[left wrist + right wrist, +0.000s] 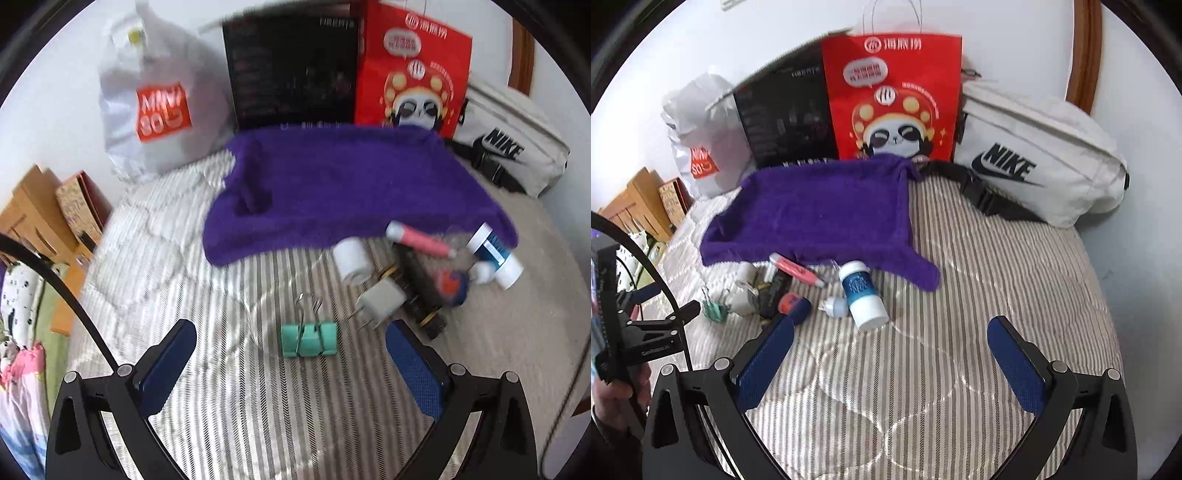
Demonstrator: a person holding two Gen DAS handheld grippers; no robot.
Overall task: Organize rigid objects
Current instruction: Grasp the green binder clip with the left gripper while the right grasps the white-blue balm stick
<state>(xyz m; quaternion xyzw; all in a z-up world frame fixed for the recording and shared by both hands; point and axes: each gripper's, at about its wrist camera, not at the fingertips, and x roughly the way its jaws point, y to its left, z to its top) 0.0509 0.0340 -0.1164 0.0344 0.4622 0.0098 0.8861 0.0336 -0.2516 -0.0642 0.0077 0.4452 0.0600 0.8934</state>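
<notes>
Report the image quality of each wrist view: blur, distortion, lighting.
Left wrist view: motion blur smears the red bag and the pink tube, though the green binder clip reads fairly sharp; fisheye curvature bends the edges. Right wrist view: a little sharper, the white pouch logo legible, the small items by the purple towel soft; even daylight, no hard shadows.

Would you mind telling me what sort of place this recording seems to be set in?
Most likely a bedroom at home, with the work done on a bed: the surface is a soft quilted striped bedspread, shopping bags such as the red paper bag and a white waist bag lean against a plain wall, and wooden furniture stands alongside.
</notes>
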